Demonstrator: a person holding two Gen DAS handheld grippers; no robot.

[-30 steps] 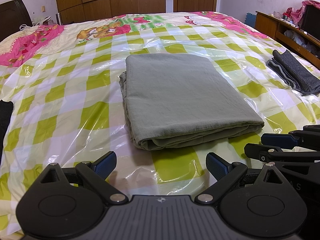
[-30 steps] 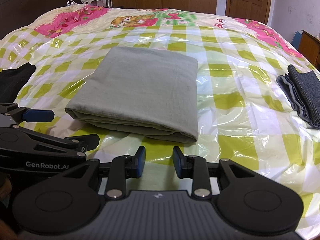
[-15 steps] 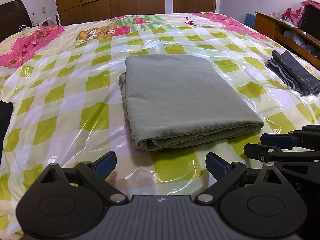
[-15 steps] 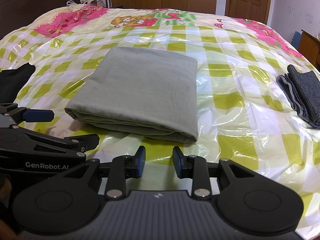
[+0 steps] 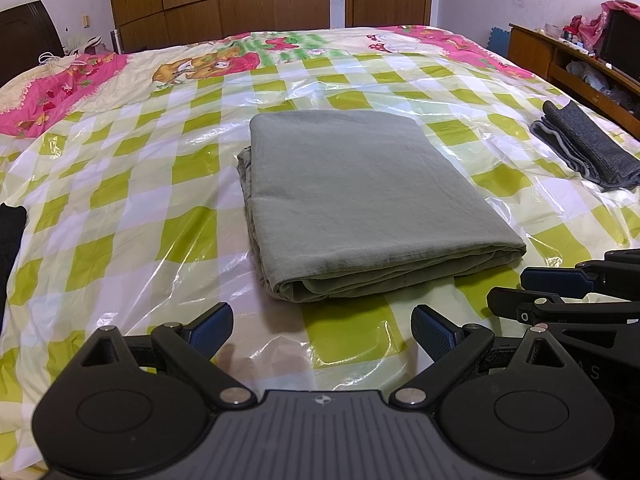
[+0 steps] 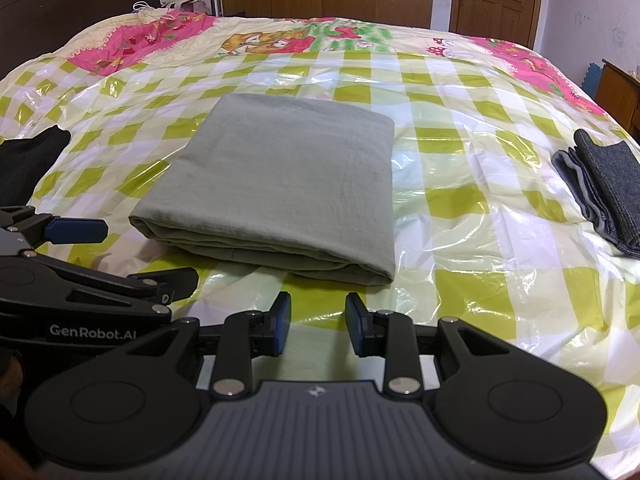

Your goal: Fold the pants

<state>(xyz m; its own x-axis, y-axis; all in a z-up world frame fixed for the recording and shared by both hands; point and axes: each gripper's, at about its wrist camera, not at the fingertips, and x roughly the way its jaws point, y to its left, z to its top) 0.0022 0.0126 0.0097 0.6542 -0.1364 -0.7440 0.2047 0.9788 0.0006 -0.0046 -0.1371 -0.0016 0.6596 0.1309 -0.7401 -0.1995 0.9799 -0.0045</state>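
The grey-green pants (image 5: 360, 196) lie folded into a thick flat rectangle in the middle of the bed, also seen in the right wrist view (image 6: 280, 184). My left gripper (image 5: 322, 330) is wide open and empty, a little short of the fold's near edge. My right gripper (image 6: 318, 322) is open with a narrow gap and empty, just short of the pants' near right corner. Each gripper shows from the side in the other's view: the right one (image 5: 560, 292), the left one (image 6: 100, 256).
The bed carries a shiny green-and-white checked plastic sheet (image 5: 120, 200). A folded dark grey garment (image 5: 588, 148) lies at the right; it also shows in the right wrist view (image 6: 604, 192). A black cloth (image 6: 28, 160) lies at the left edge. A wooden shelf (image 5: 568, 60) stands at the right.
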